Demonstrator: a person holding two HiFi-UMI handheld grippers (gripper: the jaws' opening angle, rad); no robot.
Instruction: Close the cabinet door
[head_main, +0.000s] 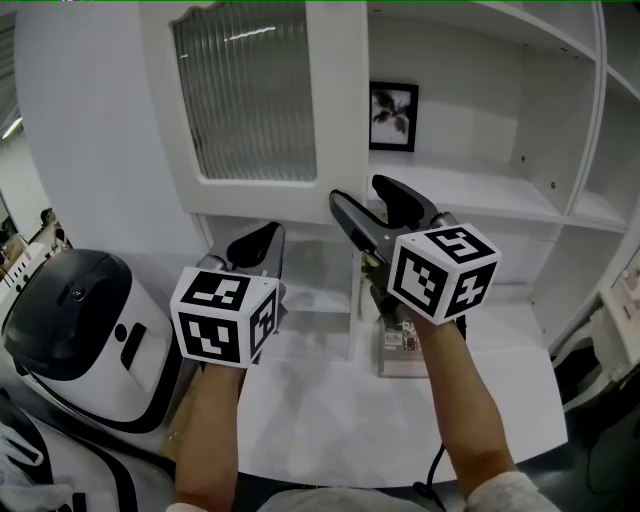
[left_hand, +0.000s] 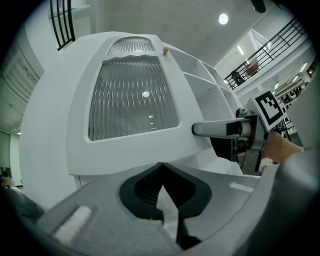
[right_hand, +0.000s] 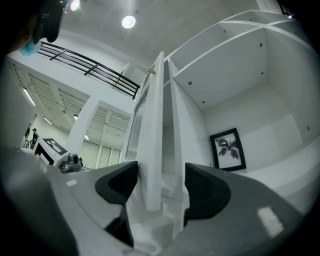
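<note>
The white cabinet door (head_main: 340, 120) with its ribbed glass pane (head_main: 250, 100) stands swung out from the cabinet. My right gripper (head_main: 357, 190) is open at the door's free edge. In the right gripper view that edge (right_hand: 152, 150) stands upright between the wide-apart jaws of the right gripper (right_hand: 161, 172), close to the left pad, and neither pad presses on it. My left gripper (head_main: 266, 235) is shut and empty, lower left of the right one. In the left gripper view the left gripper (left_hand: 161, 167) points at the door's front (left_hand: 130, 100), and a right finger (left_hand: 212, 129) shows beside the door.
Open white shelves (head_main: 480, 190) fill the cabinet, with a framed black-and-white picture (head_main: 393, 117) at the back. A black-and-white appliance (head_main: 80, 330) stands at the left on the white counter (head_main: 330, 420). A clear stand (head_main: 400, 345) sits on the counter under my right hand.
</note>
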